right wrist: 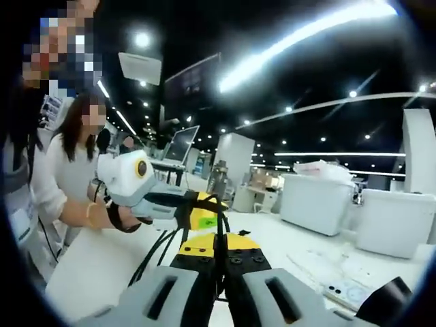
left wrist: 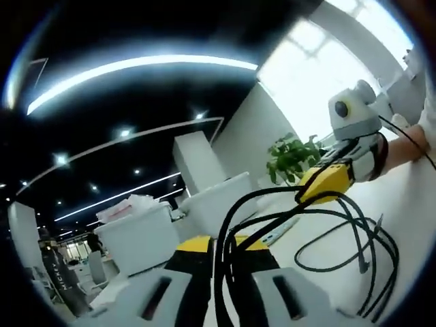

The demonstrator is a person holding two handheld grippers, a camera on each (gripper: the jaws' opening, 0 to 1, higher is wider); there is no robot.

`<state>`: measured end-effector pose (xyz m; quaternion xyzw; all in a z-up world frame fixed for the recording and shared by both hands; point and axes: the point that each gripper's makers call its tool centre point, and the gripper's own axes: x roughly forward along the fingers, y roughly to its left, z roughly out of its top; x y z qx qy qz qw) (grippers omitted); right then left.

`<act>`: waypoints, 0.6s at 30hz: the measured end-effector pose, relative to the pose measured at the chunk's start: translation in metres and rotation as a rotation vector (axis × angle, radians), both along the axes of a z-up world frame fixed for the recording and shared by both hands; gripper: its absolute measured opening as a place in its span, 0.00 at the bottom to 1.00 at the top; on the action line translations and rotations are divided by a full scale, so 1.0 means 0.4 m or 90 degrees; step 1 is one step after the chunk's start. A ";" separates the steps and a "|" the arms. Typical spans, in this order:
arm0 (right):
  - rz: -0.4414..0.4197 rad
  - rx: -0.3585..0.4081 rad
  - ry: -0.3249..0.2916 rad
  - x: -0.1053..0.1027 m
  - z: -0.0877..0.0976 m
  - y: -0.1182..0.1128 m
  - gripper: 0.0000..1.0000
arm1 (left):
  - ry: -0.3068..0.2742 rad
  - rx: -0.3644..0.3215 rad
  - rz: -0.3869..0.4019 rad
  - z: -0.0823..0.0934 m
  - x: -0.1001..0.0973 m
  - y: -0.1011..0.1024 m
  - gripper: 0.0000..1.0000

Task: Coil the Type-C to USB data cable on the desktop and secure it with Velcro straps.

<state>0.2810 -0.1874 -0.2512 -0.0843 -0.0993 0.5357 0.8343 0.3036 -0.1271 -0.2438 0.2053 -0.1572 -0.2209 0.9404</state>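
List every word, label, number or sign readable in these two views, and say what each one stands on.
Vertical lettering runs down a dark post at the lower left of the left gripper view: too blurred to read.
Sheets lying on the white table in the right gripper view carry print and a round mark: too small to read.
A small green patch sits on the yellow jaw of the left gripper: no letters can be made out.
Nothing else bears legible text.

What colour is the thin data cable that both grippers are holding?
The thin data cable is black; the left gripper view shows its loops best.
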 end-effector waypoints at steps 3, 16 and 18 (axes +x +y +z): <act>-0.010 0.008 0.010 0.015 -0.009 -0.004 0.03 | -0.014 0.023 0.007 0.000 -0.003 -0.003 0.06; -0.144 0.077 0.158 0.202 -0.014 -0.173 0.18 | -0.033 -0.041 0.043 0.058 -0.015 0.064 0.05; -0.179 0.004 0.180 0.232 -0.096 -0.178 0.18 | -0.044 -0.040 0.048 0.066 -0.020 0.067 0.05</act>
